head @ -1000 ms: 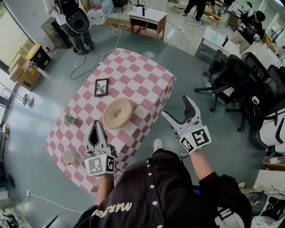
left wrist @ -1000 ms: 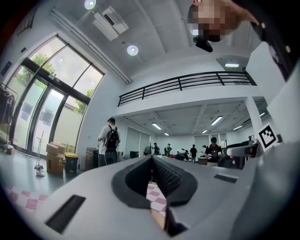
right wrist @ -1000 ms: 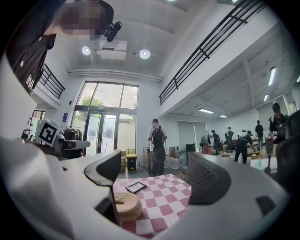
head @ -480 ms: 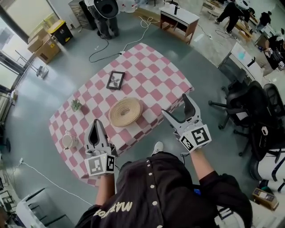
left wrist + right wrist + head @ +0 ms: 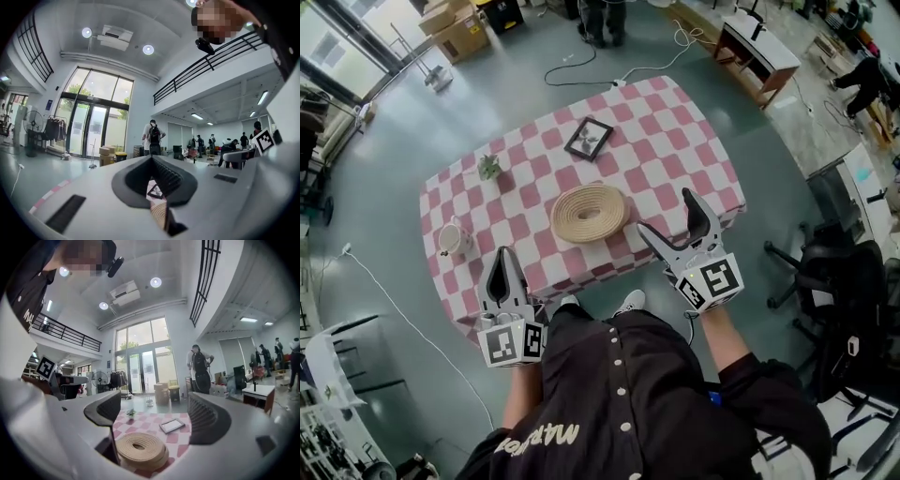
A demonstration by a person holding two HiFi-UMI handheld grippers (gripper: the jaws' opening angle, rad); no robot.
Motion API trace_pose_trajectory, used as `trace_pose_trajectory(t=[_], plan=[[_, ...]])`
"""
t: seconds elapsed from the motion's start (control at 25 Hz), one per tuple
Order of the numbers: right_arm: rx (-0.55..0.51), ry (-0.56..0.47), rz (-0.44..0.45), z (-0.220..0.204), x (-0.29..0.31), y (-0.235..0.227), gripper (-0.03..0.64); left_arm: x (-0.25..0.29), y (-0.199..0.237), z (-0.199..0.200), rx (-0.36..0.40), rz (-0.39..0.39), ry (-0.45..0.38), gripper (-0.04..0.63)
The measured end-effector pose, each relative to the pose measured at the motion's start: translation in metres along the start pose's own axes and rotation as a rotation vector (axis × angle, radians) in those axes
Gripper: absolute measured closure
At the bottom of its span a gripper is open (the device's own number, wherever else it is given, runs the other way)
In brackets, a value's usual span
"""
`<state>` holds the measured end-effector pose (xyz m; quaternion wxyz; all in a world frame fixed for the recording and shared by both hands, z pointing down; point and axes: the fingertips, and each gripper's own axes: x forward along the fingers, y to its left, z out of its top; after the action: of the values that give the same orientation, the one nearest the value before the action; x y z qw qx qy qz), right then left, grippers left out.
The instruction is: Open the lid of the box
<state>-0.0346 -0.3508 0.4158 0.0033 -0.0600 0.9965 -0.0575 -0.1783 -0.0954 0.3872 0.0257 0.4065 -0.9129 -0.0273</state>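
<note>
Evidently this is the approach: the right claw (image 5: 667,214), spread, and the left claw (image 5: 502,255) (pressed together) hang short of the box (image 5: 590,212), whose lid (image 5: 140,446) needs reaching next.

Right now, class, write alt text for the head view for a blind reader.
A round woven box sits on a pink checked table; at its near edge a person holds the right gripper, fingers apart, and the left gripper, fingers together.
</note>
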Motion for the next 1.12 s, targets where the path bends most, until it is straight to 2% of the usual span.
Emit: trace_pose_trajectory(t=[0.16,0.28,0.48,0.64,0.88,1.12], plan=[[0.014,0.042,0.073,-0.012,0.020,0.013,0.182,-0.003,0.011,-0.003,0.000,0.054,0.016,0.584],[0.012,0.054,0.112,-0.011,0.031,0.017,0.181,0.004,0.011,0.006,0.000,0.057,-0.008,0.584],[-0.046,0.061,0.155,0.004,0.054,0.022,0.179,0.022,0.019,0.015,-0.016,0.053,-0.050,0.584],[-0.137,0.087,0.215,0.012,0.074,0.033,0.173,0.036,0.030,0.023,-0.033,0.057,-0.086,0.584],[-0.193,0.102,0.229,0.015,0.101,0.039,0.169,0.054,0.042,0.023,-0.044,0.030,-0.096,0.584],[-0.177,0.137,0.222,0.001,0.116,0.038,0.167,0.065,0.047,0.023,-0.042,0.014,-0.086,0.584]])
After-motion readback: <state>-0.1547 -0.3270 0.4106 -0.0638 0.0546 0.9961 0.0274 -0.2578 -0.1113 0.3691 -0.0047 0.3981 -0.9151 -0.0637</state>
